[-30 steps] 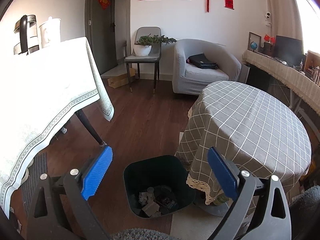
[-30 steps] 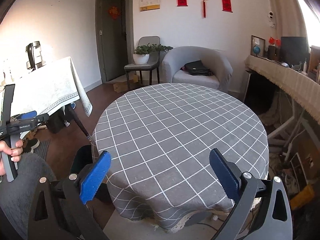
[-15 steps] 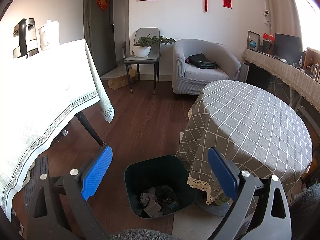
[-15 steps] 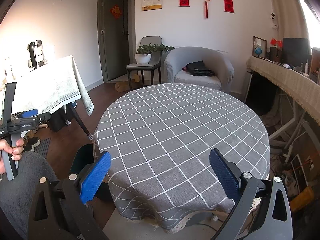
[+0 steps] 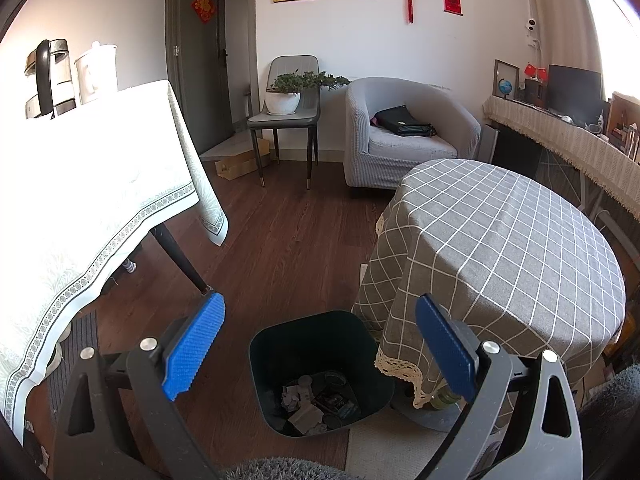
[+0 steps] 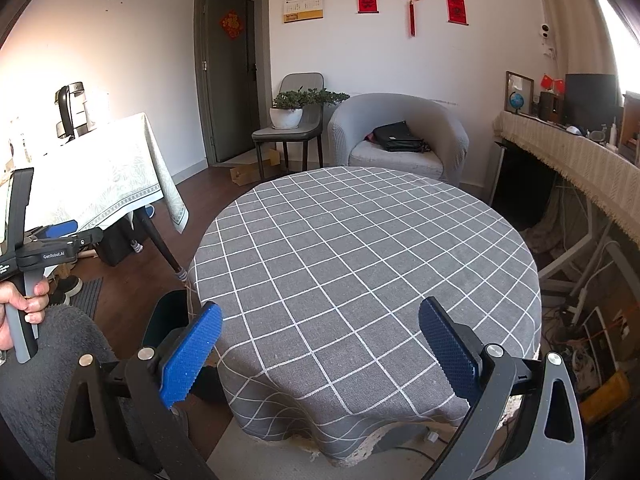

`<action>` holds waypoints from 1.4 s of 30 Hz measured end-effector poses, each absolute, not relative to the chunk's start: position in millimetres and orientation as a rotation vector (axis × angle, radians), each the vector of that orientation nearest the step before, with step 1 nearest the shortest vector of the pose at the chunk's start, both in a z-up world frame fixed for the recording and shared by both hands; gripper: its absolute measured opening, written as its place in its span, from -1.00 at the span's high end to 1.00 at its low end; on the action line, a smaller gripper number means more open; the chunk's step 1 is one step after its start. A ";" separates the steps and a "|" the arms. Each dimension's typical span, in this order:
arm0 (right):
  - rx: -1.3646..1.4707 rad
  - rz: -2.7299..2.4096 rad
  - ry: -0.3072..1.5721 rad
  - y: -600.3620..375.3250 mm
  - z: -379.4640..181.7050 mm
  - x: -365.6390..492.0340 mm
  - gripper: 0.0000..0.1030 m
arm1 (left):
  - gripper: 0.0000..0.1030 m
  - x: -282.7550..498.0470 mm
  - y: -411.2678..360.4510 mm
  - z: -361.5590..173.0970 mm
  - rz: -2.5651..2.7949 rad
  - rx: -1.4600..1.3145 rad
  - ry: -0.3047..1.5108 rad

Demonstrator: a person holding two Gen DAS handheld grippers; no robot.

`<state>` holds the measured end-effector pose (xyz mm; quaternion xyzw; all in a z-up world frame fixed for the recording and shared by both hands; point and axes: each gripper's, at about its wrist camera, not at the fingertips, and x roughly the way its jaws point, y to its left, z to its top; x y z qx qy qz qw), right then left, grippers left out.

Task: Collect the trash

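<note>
While small white letters on the left hand-held gripper (image 6: 60, 232) read "GenRobot.AI", no other writing is clear enough to read. A dark bin (image 5: 320, 372) stands on the wood floor (image 5: 280, 240), just beside the round worktop (image 5: 500, 240) with its grey checked cloth. Inside the bin lies the trash (image 5: 312, 404): crumpled paper bits, a small round lid and some dark wrappers. In the left wrist view the left hand-held gripper (image 5: 320, 348) hangs over the bin, its blue pads (image 5: 194, 346) wide apart with nothing between them, and the trash lies below and between them. The right hand-held gripper (image 6: 320, 354) is over the near edge of the round worktop, also spread wide and holding nothing. A hand (image 6: 22, 308) grips the left tool's handle. The bin's edge (image 6: 168, 316) peeks out at the left of the cloth.
</note>
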<state>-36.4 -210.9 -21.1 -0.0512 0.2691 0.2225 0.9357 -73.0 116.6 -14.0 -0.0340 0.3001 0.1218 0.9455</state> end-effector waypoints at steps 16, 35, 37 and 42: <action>-0.130 0.458 0.542 -202.9 -19.8 -40.7 -0.93 | -0.90 -72.0 120.0 -14.5 0.247 -0.064 0.617; -0.140 0.463 0.545 -198.8 -19.9 -41.5 -0.93 | -0.90 -70.0 117.4 -14.4 0.244 -0.053 0.624; -0.139 0.463 0.545 -198.2 -19.7 -41.5 -0.93 | -0.90 -70.1 117.2 -14.7 0.244 -0.052 0.623; -0.134 0.462 0.545 -196.6 -19.8 -42.7 -0.93 | -0.90 -70.4 116.4 -15.3 0.246 -0.050 0.622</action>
